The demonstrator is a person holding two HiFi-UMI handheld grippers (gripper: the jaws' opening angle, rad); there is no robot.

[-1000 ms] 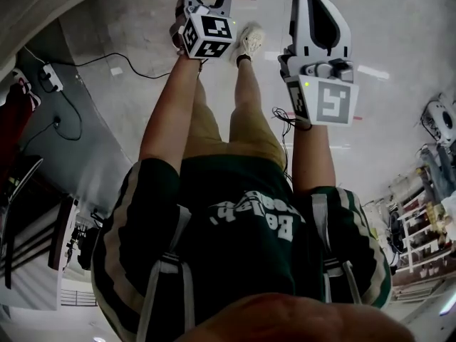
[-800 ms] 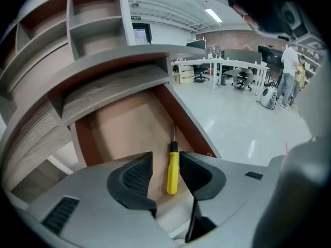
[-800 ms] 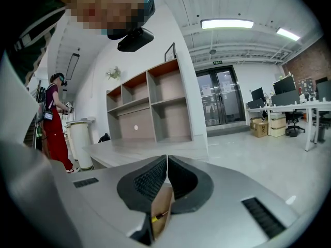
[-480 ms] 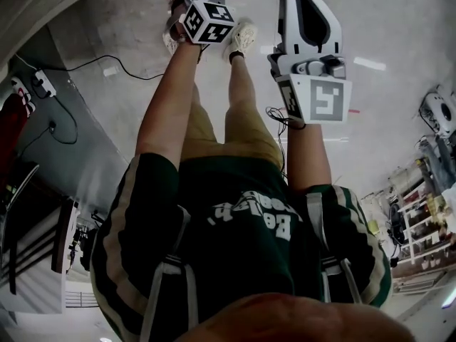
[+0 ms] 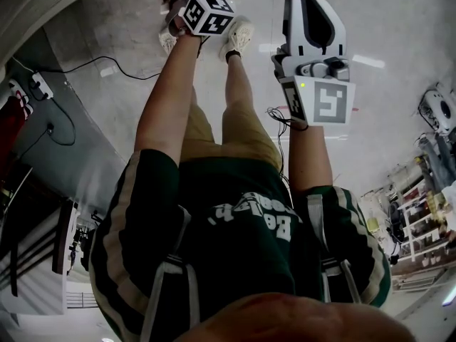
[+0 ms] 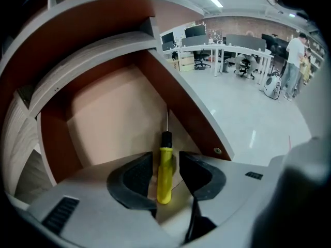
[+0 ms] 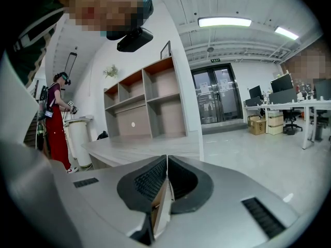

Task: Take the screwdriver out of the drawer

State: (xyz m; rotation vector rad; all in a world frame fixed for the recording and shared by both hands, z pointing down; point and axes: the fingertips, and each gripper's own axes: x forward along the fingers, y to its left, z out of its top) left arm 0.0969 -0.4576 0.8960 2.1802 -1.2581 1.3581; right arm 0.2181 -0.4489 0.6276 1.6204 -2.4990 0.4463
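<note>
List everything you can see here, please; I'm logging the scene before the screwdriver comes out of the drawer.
screwdriver: one, yellow handle, black collar, thin metal shaft; lying in the drawer, handle between the left gripper's jaws.
drawer: one, brown inside, pale edges; open, ahead of the left gripper.
shelf unit: one, grey with brown backs; by the far wall, right gripper view.
desks: a row, white, with monitors and chairs; far across the room.
cable: one, black; on the floor, left side.
bystander in red: one; beside the shelf unit.
bystander in white top: one; near the desks.
left gripper: grey; jaws apart either side of the handle.
right gripper: grey; jaws together, empty.
</note>
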